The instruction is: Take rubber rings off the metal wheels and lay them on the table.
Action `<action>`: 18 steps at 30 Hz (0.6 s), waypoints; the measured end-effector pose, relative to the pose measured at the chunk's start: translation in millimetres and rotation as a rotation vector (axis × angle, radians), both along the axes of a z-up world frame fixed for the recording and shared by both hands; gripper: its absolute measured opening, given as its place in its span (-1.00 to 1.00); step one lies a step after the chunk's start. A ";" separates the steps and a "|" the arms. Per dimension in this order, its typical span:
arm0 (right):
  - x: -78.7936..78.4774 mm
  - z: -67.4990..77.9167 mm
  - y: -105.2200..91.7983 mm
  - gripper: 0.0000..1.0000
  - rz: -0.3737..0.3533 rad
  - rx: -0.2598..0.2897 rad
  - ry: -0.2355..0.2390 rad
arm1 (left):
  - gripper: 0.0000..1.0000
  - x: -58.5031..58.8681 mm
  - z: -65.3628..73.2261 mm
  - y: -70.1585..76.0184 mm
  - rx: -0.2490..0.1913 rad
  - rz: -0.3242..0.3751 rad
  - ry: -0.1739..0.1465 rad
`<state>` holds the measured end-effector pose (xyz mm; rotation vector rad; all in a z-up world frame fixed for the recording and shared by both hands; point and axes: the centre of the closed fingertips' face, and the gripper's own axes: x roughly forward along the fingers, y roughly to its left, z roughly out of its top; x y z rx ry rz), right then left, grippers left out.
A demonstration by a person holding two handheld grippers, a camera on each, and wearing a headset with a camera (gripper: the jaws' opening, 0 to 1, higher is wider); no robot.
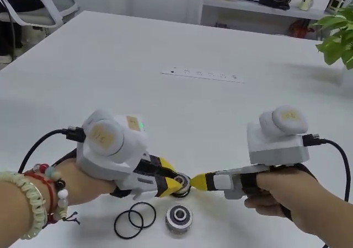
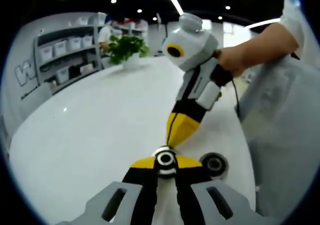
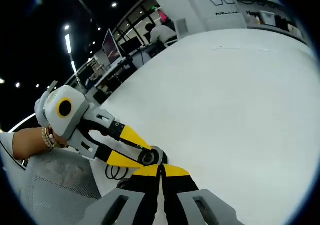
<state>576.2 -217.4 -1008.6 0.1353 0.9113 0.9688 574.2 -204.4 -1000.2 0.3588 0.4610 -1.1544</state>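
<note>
While left gripper [image 1: 175,185] clenches: silver metal wheel [image 1: 185,184] between its fingers
Right gripper [image 1: 196,182]: fingers pressed together, touching that wheel
Near fingers, on white desk [image 1: 165,104]: two black rubber rings [image 1: 135,219], second wheel [image 1: 178,217]

1. Left gripper [image 1: 175,185], held in the left hand [image 1: 71,184], whose wrist carries bead bracelets [image 1: 41,195]. Its yellow-tipped jaws are clamped on a metal wheel [image 1: 183,184].
2. Right gripper [image 1: 196,182], held in the right hand [image 1: 287,195]. Its yellow tips are drawn together to a point that touches the clamped wheel from the right.
3. Second metal wheel [image 1: 178,217], lying on the white surface [image 1: 165,110] near the two grippers, touching neither.
4. Two black rubber rings [image 1: 135,219], overlapping one another on the surface, just left of the second metal wheel.
5. White power strip [image 1: 203,74], well beyond the grippers at mid-surface.
6. Green plant [image 1: 337,38], at the right edge.
</note>
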 end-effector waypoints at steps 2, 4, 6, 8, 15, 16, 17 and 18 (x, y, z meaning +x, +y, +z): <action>-1.3 2.8 2.8 -1.00 -0.001 0.026 0.011 | -0.73 0.1 0.0 0.0 -0.001 0.000 0.000; -0.8 1.5 2.0 -1.00 -0.008 0.016 0.013 | -0.73 0.2 0.2 0.1 -0.001 0.001 -0.001; -1.3 1.7 2.0 -1.00 -0.007 0.013 0.013 | -0.73 0.3 0.3 0.3 -0.002 0.001 -0.001; -1.1 2.2 2.2 -1.00 -0.007 0.012 0.012 | -0.73 0.5 0.5 0.3 -0.002 0.002 -0.001; -1.7 4.6 5.9 -1.00 0.010 0.001 -0.016 | -0.73 0.6 0.6 0.5 -0.002 0.001 -0.002; -1.8 4.8 6.3 -1.00 0.011 0.002 -0.017 | -0.73 0.6 0.6 0.5 -0.002 0.001 -0.002; -1.9 5.1 6.6 -1.00 0.013 0.002 -0.019 | -0.73 0.5 0.6 0.5 -0.002 0.001 -0.002; -1.9 5.3 6.9 -1.00 0.014 0.002 -0.020 | -0.73 0.5 0.6 0.5 -0.001 0.001 -0.002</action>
